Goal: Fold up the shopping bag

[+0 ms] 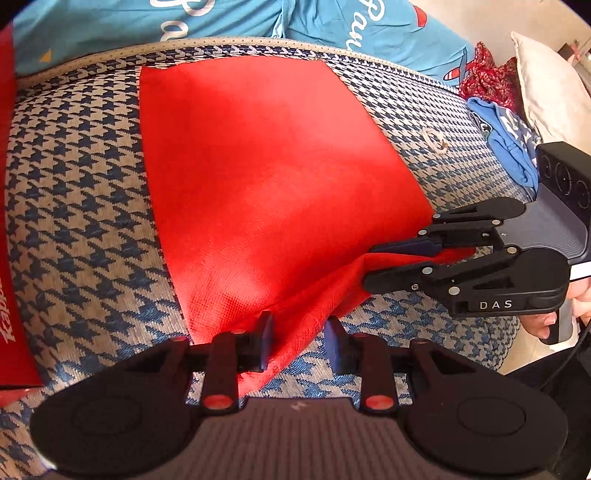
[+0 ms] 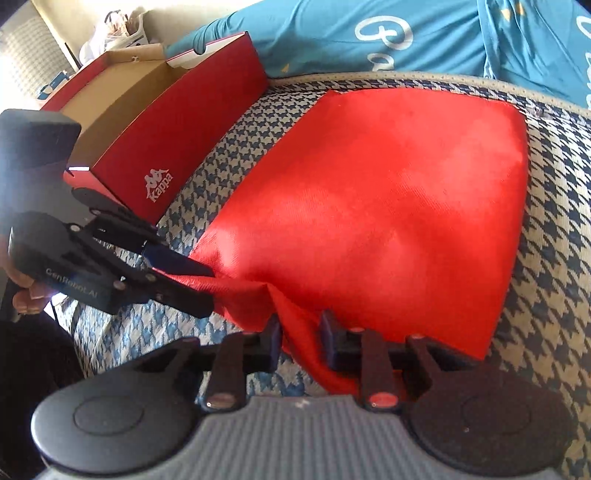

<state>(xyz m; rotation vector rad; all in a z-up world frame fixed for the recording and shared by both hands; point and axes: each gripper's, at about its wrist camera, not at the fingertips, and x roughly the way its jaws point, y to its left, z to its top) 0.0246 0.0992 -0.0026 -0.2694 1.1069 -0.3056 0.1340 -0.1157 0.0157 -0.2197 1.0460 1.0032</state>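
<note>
Red shopping bag [image 1: 266, 177] lies spread flat on a blue-and-cream houndstooth cover [image 1: 81, 206], its far edge close to the cover's pale dotted border and its near edge bunched and lifted off the cover; the fabric is a plain non-woven red with a fine grid texture, and no handles can be made out. The left gripper [image 1: 298, 341] sits at the near left corner of the bag with its jaws spread, a fold of red cloth running between the two fingers without being pinched; seen from the right wrist view, that same gripper [image 2: 207, 291] lies at the bag's raised corner with cloth between its fingers, though how firmly it presses there I cannot tell. The right gripper [image 2: 300, 334] also stands spread, a ridge of lifted cloth passing between its fingers; from the left wrist view it [image 1: 369, 264] reaches in from the right with the bag's near right corner between its fingers. Left of the bag, an open red shoebox [image 2: 162, 122] rests on the cover; behind it lies turquoise bedding [image 1: 229, 18] with white lettering; to the right are a blue garment [image 1: 506, 140], a red patterned cloth [image 1: 487, 77] and a cream pillow [image 1: 550, 85].
</note>
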